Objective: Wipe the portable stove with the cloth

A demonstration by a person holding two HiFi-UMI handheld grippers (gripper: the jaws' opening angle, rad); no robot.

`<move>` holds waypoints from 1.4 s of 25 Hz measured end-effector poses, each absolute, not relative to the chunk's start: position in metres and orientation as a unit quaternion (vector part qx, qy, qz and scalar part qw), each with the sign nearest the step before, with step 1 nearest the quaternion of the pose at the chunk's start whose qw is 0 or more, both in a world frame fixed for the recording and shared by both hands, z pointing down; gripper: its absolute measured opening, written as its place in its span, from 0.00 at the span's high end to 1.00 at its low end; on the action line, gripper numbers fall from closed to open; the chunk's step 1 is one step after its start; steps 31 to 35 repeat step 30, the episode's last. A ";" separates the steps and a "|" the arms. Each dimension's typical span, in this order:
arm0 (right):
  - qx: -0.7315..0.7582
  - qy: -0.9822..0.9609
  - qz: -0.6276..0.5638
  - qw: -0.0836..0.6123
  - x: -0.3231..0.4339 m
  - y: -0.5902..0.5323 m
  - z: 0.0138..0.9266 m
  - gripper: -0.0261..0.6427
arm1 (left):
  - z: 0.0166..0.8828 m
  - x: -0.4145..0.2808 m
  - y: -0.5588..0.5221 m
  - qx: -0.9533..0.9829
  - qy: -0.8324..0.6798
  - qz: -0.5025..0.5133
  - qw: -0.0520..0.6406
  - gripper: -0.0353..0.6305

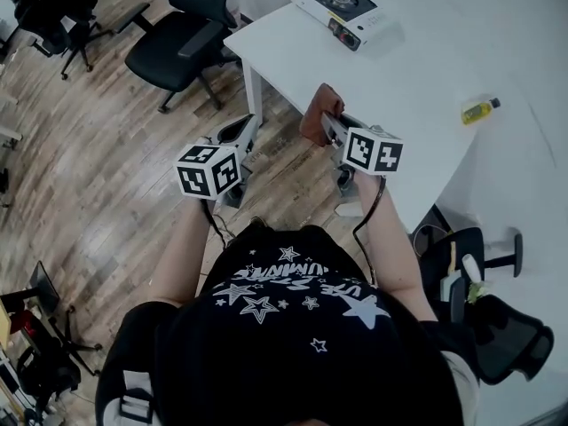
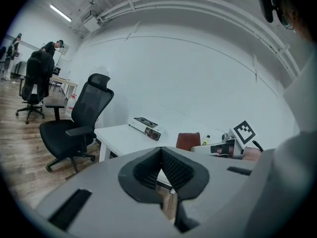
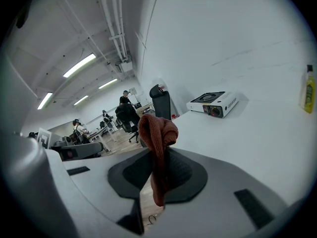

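A white portable stove with a black burner sits at the far end of the white table; it also shows in the left gripper view as the stove and in the right gripper view as the stove. My right gripper is shut on a rust-brown cloth, which bunches above the jaws and hangs below them; the cloth is at the table's near edge. My left gripper is shut and holds nothing, off the table's left side above the floor.
A small yellow bottle lies on the table to the right. A black office chair stands left of the table, another chair at the lower right. People and desks show far off in the room.
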State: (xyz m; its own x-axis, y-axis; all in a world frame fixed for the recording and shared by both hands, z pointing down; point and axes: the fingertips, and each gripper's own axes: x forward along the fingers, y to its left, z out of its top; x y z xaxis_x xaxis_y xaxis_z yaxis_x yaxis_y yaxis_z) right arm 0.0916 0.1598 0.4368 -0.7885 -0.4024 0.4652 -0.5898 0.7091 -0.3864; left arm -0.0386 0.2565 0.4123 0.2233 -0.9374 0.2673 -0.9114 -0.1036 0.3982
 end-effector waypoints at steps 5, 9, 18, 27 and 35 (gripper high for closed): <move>0.253 -0.915 0.254 0.187 0.120 0.174 0.430 0.87 | 0.403 -0.009 0.269 0.728 -0.640 -0.037 0.242 0.94; 0.243 -0.914 0.253 0.203 0.155 0.187 0.436 0.87 | 0.409 0.019 0.282 0.714 -0.653 -0.038 0.251 0.94; 0.236 -0.910 0.257 0.223 0.216 0.224 0.458 0.87 | 0.422 0.082 0.333 0.697 -0.667 -0.027 0.262 0.94; 0.209 -0.915 0.259 0.229 0.246 0.270 0.468 0.87 | 0.433 0.121 0.385 0.679 -0.684 -0.024 0.267 0.94; 0.205 -0.915 0.261 0.229 0.256 0.281 0.470 0.87 | 0.437 0.129 0.398 0.671 -0.689 -0.028 0.271 0.94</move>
